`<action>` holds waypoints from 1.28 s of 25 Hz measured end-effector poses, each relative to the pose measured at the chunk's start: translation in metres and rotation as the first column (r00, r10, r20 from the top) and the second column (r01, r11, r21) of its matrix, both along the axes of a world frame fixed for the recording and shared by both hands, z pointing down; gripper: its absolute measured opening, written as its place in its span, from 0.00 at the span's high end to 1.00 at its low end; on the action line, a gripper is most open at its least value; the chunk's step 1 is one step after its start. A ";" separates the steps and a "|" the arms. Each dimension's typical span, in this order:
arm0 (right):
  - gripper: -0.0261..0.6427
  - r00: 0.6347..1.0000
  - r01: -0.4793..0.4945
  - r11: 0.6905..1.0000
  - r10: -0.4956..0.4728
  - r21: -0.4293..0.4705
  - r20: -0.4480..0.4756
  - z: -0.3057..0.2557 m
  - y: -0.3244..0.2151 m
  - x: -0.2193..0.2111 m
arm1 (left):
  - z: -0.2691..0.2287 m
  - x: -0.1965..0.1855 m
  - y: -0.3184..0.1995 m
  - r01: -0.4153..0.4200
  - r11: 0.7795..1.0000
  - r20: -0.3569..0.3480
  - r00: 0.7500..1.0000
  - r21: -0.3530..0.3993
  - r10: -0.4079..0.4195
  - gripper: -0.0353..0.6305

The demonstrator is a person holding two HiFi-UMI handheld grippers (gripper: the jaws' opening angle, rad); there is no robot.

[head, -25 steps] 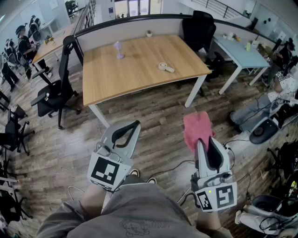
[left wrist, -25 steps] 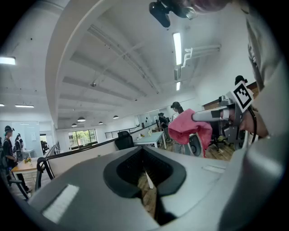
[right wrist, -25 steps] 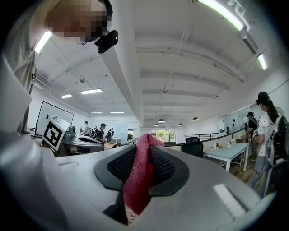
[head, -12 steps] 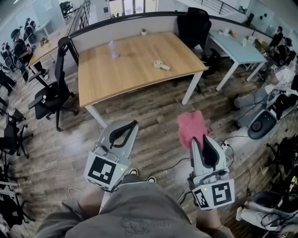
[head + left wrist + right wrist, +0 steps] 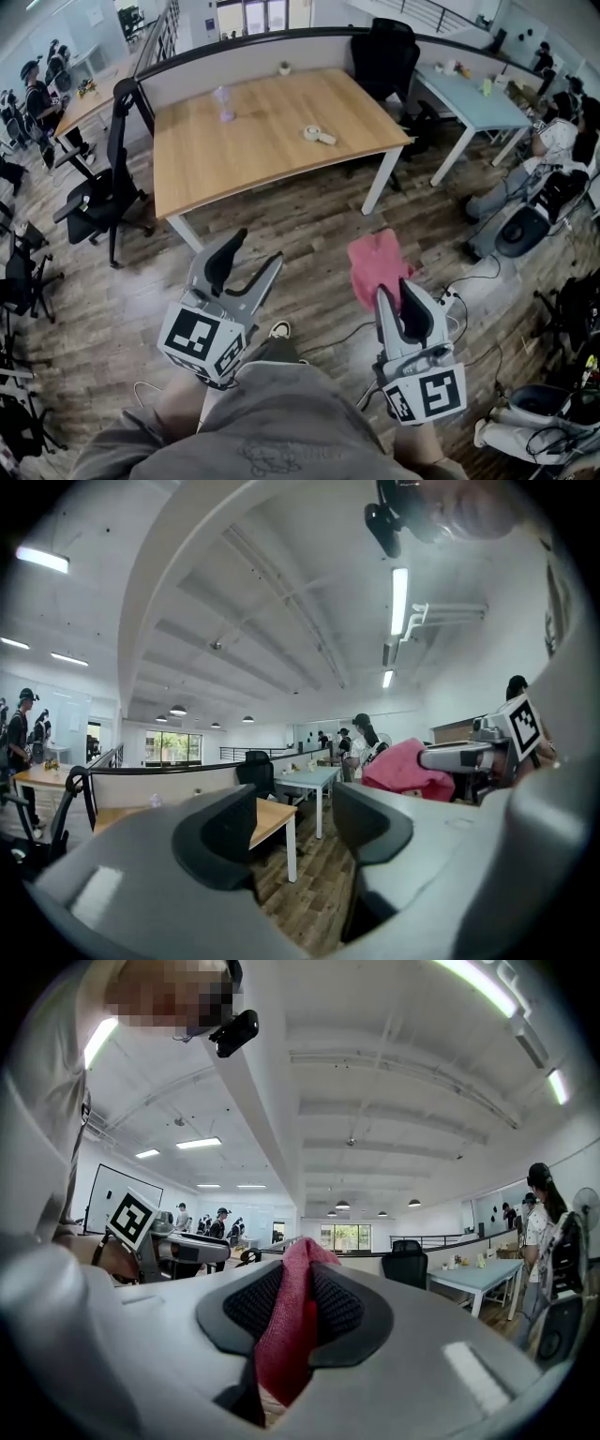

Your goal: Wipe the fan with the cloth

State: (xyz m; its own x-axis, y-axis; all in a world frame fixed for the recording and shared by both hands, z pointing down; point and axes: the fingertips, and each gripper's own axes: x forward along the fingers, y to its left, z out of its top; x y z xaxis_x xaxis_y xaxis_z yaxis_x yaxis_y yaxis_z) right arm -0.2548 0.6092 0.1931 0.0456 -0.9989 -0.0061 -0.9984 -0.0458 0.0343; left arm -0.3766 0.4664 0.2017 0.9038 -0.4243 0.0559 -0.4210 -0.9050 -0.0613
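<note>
A small lilac fan (image 5: 223, 101) stands upright on the far left part of the wooden table (image 5: 262, 150), well ahead of both grippers. My right gripper (image 5: 398, 298) is shut on a pink cloth (image 5: 375, 267), which sticks out beyond its tips over the floor. In the right gripper view the cloth (image 5: 291, 1321) is pinched between the black pads (image 5: 342, 1307). My left gripper (image 5: 251, 258) hangs over the floor short of the table; its jaws are opening, with nothing between them. The left gripper view shows its gap (image 5: 300, 822) empty and the cloth (image 5: 403, 771) off to the right.
A tape roll (image 5: 314, 134) and a small pot (image 5: 284, 67) also sit on the table. Black office chairs (image 5: 94, 202) stand to the left and behind (image 5: 380, 52). A light blue table (image 5: 464, 94) and seated people (image 5: 553, 141) are at the right. Cables (image 5: 347, 333) run across the floor.
The left gripper's jaws were together and now stand apart. The right gripper keeps its hold on the pink cloth. The table has slid a little to the left in the head view.
</note>
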 end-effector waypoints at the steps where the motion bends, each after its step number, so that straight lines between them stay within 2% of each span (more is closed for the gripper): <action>1: 0.81 1.000 0.002 1.000 -0.002 -0.003 -0.002 0.001 -0.001 0.001 | 0.001 0.001 -0.001 0.005 1.000 0.004 1.000 0.003 -0.005 0.57; 5: 0.81 1.000 -0.009 1.000 0.009 -0.017 -0.004 0.007 -0.008 0.011 | 0.007 0.009 -0.010 0.015 1.000 0.028 0.999 0.024 -0.016 0.57; 10: 0.81 1.000 -0.030 0.999 0.030 -0.046 -0.006 0.016 -0.036 0.032 | 0.017 0.026 -0.040 0.010 1.000 0.035 0.999 0.006 -0.010 0.57; 15: 0.81 0.999 -0.051 0.997 0.052 -0.063 0.002 0.025 -0.067 0.064 | 0.020 0.057 -0.072 -0.012 0.999 0.009 1.000 -0.035 0.012 0.57; 20: 0.81 0.998 -0.065 0.994 0.066 -0.090 0.012 0.029 -0.109 0.091 | 0.023 0.086 -0.115 -0.022 0.999 0.036 0.999 -0.035 0.023 0.57; 24: 0.81 0.998 -0.065 0.992 0.067 -0.107 0.017 0.026 -0.148 0.110 | 0.019 0.110 -0.151 -0.048 0.997 0.021 0.999 -0.059 0.049 0.57; 32: 0.81 0.997 -0.076 0.988 0.078 -0.135 0.010 0.024 -0.239 0.150 | 0.021 0.152 -0.243 -0.059 0.995 0.037 0.997 -0.078 0.062 0.57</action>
State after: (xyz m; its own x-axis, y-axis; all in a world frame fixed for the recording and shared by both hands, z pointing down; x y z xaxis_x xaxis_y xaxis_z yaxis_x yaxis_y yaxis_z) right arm -0.1045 0.3697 0.2172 0.1219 -0.9840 0.1298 -0.9924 -0.1189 0.0304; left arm -0.2246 0.2233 0.2231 0.9243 -0.3617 0.1218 -0.3637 -0.9315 -0.0058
